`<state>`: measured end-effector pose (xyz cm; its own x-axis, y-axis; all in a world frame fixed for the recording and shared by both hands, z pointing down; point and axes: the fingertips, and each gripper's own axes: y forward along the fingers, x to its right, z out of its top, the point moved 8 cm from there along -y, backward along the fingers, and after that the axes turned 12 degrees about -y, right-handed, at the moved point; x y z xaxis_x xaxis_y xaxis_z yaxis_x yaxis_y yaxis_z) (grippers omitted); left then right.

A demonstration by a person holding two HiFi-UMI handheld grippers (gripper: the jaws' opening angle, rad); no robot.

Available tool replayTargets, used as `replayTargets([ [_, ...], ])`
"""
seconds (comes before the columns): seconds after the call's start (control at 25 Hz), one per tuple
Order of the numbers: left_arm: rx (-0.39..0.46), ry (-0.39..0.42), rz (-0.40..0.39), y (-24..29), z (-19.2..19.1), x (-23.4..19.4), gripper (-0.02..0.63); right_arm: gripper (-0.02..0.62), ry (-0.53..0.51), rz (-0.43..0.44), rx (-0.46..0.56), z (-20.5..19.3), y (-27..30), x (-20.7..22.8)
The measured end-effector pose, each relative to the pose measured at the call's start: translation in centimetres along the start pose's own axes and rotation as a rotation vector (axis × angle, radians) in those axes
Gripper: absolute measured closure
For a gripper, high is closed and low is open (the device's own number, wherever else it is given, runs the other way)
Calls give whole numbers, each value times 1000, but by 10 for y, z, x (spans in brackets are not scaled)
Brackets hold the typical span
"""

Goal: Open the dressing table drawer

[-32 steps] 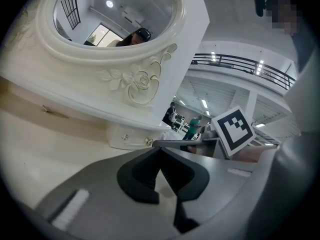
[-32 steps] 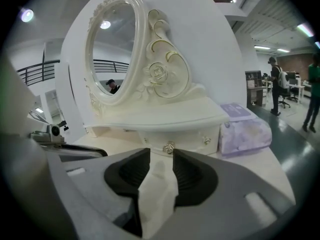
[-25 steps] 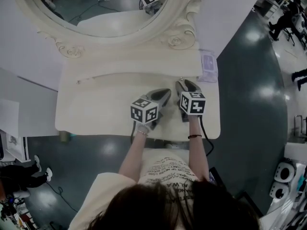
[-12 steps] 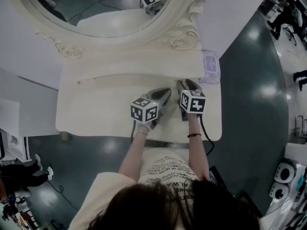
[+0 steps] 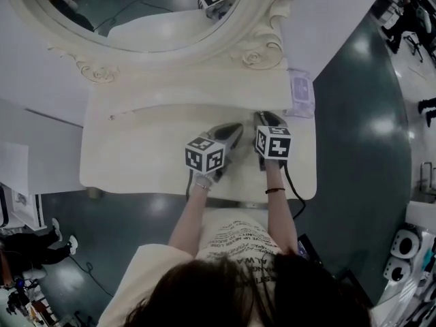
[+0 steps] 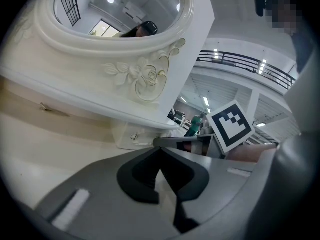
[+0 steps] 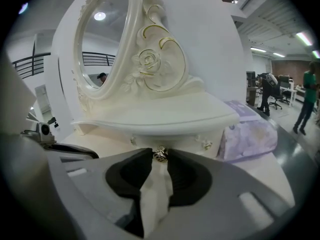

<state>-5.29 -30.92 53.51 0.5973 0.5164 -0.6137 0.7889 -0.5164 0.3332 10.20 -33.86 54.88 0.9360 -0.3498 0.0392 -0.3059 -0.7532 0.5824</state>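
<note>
The cream dressing table has a small drawer tucked under its shelf, with a metal knob on the front. My right gripper points at that drawer. Its jaws are closing, and the knob sits between the tips, touching both. In the head view the right gripper reaches under the shelf edge, which hides the knob there. My left gripper rests on the tabletop just to its left, shut with nothing in it. The left gripper view shows the drawer front from the side.
An oval carved mirror rises behind the shelf. A purple tissue pack lies at the table's right end, next to the drawer. Dark floor surrounds the table, with people and office chairs far off to the right.
</note>
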Motion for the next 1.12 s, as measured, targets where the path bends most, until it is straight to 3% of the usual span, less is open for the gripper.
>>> replayTargets([
  [1.12,3,4,-3,-8,-5,7,607,494,26,-8,-7,-4,-7,-5],
])
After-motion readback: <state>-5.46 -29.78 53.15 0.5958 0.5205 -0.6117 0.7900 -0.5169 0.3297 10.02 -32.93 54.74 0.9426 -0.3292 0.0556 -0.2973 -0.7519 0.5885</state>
